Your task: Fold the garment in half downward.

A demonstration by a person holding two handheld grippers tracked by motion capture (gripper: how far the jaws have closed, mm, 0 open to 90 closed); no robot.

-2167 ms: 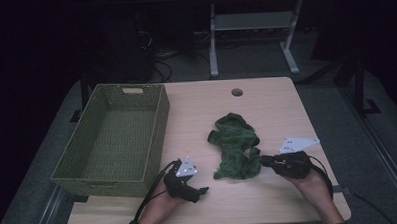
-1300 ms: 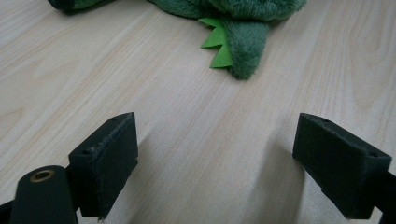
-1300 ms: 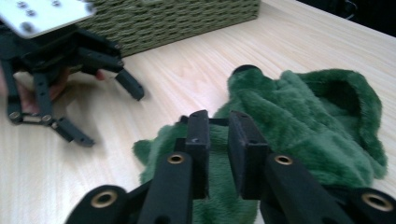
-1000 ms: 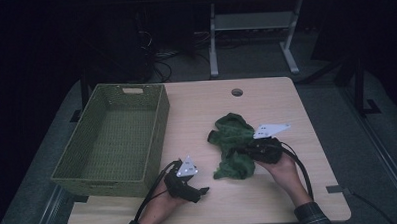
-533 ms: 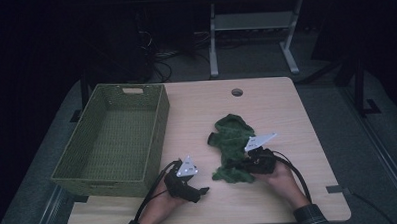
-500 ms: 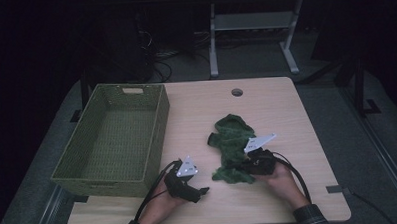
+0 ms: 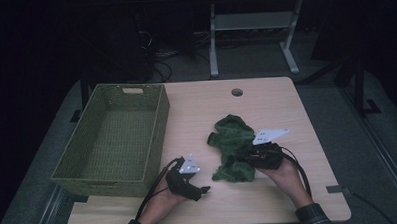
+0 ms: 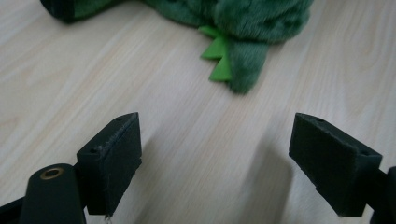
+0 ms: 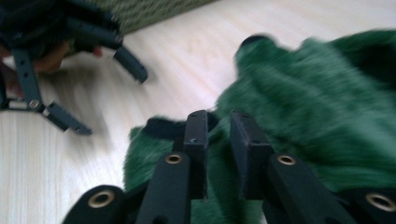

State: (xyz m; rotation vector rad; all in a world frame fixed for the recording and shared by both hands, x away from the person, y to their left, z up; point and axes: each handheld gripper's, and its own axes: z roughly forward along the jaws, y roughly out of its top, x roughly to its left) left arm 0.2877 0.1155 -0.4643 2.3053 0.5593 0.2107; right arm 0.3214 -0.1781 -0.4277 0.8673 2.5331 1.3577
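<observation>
A green plush toy (image 7: 232,141) lies crumpled on the wooden table (image 7: 276,104), right of centre. My right gripper (image 7: 241,160) reaches in from the right and lies over its near part. In the right gripper view the jaws (image 9: 217,126) have just been opening; a narrow gap shows between them, with green fur (image 9: 317,102) under and behind them, not pinched. My left gripper (image 7: 203,191) rests on the table near the front edge, left of the toy. Its jaws (image 8: 217,163) stand wide, have just closed a little, and hold nothing. The toy's spiked tail (image 8: 233,60) lies ahead of them.
A green woven basket (image 7: 159,121) with nothing in it stands at the left of the table. A cable hole (image 7: 237,92) sits near the far edge. Bare wood lies between the basket and the toy. The left gripper (image 9: 109,100) also appears in the right gripper view.
My right gripper has moved left from the table's right side onto the near part of the plush toy. The left gripper has stayed put.
</observation>
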